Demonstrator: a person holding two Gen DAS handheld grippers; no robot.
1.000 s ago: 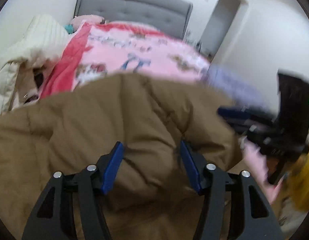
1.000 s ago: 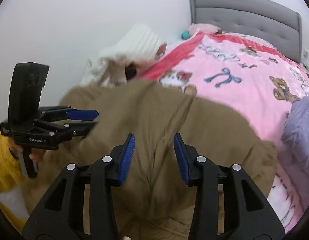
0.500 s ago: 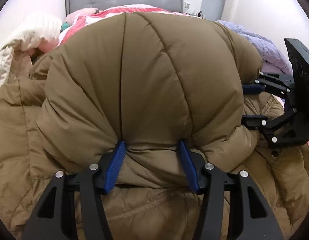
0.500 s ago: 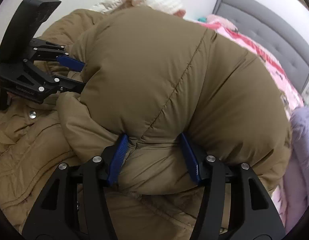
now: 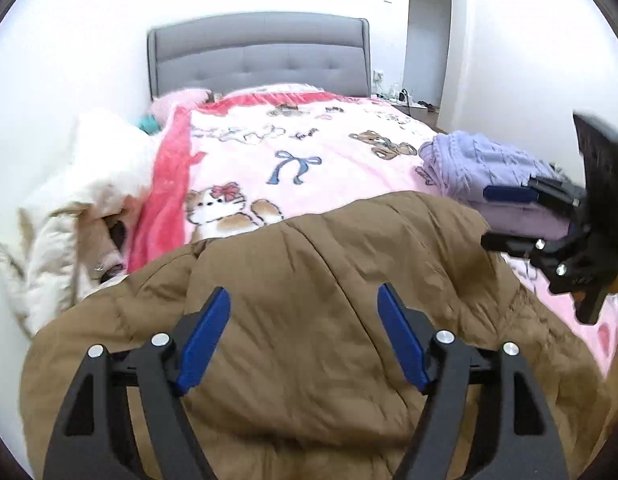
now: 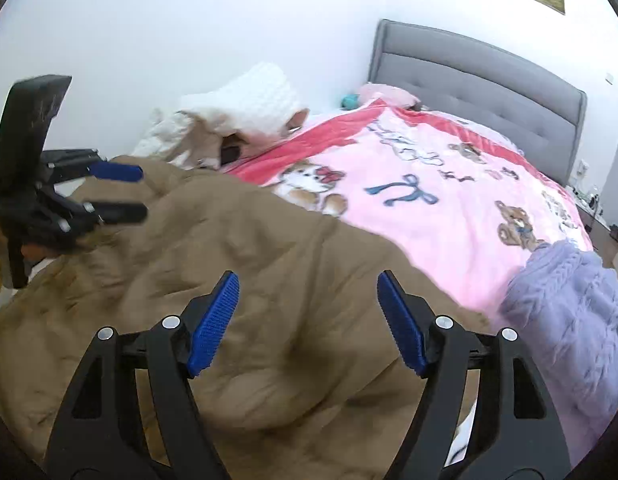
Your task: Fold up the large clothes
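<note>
A large brown puffer jacket (image 5: 309, 288) lies folded on the near part of the bed; it also shows in the right wrist view (image 6: 249, 280). My left gripper (image 5: 303, 340) hovers just above it with jaws wide apart and nothing between them. My right gripper (image 6: 309, 320) is also open and empty above the jacket. The right gripper shows at the right of the left wrist view (image 5: 505, 216), the left gripper at the left of the right wrist view (image 6: 121, 190).
The bed has a pink cartoon blanket (image 5: 309, 152) and a grey headboard (image 5: 261, 56). A folded lilac knit garment (image 5: 489, 176) lies at the right. A cream jacket pile (image 5: 89, 200) lies at the left against the wall. A doorway (image 5: 425, 40) stands far right.
Both grippers let go of the brown jacket and opened wide. The raised bulge of jacket has dropped flat onto the bed, and both grippers pulled back above it.
</note>
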